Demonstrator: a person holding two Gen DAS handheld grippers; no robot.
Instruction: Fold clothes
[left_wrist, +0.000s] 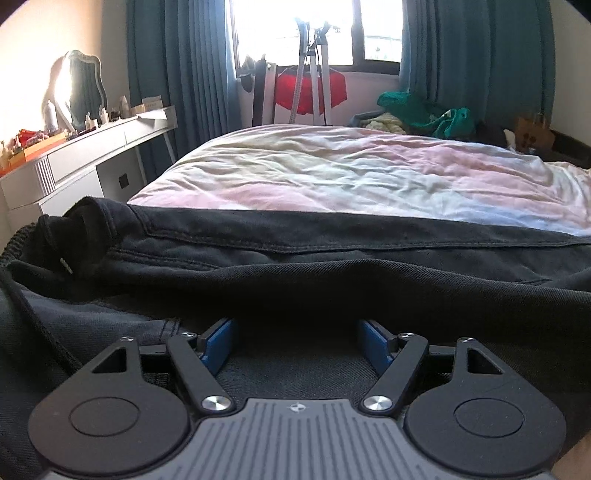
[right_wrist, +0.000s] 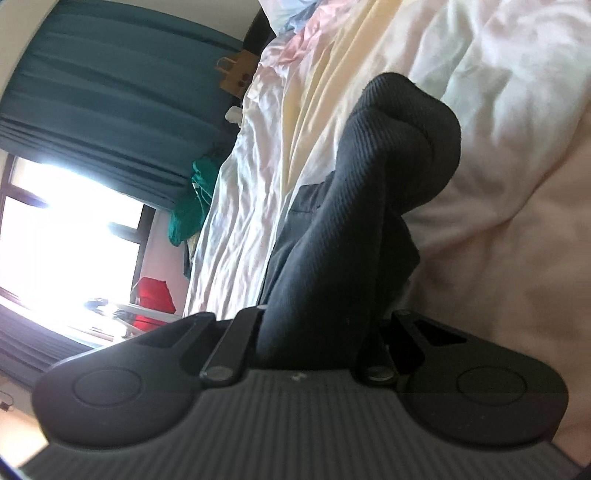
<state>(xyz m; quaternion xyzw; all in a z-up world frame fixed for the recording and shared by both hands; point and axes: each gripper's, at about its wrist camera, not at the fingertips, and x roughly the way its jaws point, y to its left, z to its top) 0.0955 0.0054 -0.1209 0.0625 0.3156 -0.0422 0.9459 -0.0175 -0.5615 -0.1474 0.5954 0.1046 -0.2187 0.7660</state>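
The black garment (left_wrist: 332, 266) lies across the near edge of the bed, on the pale crumpled duvet (left_wrist: 351, 173). The left gripper (left_wrist: 297, 343) rests over it, blue pads spread apart, nothing pinched. The right gripper (right_wrist: 317, 332) is clamped on a ribbed black fold of the garment (right_wrist: 373, 206), lifting it. Teal curtains (left_wrist: 177, 74) frame the bright window behind.

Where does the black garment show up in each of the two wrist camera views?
Left wrist view: the black cotton garment spreads across the whole lower half, on the near edge of the bed.
Right wrist view: it rises as a bunched ribbed strip up the centre, from between the tool's fingers.
Shared landmark: the red cloth under the window, top centre in the left view, lower left in the right.
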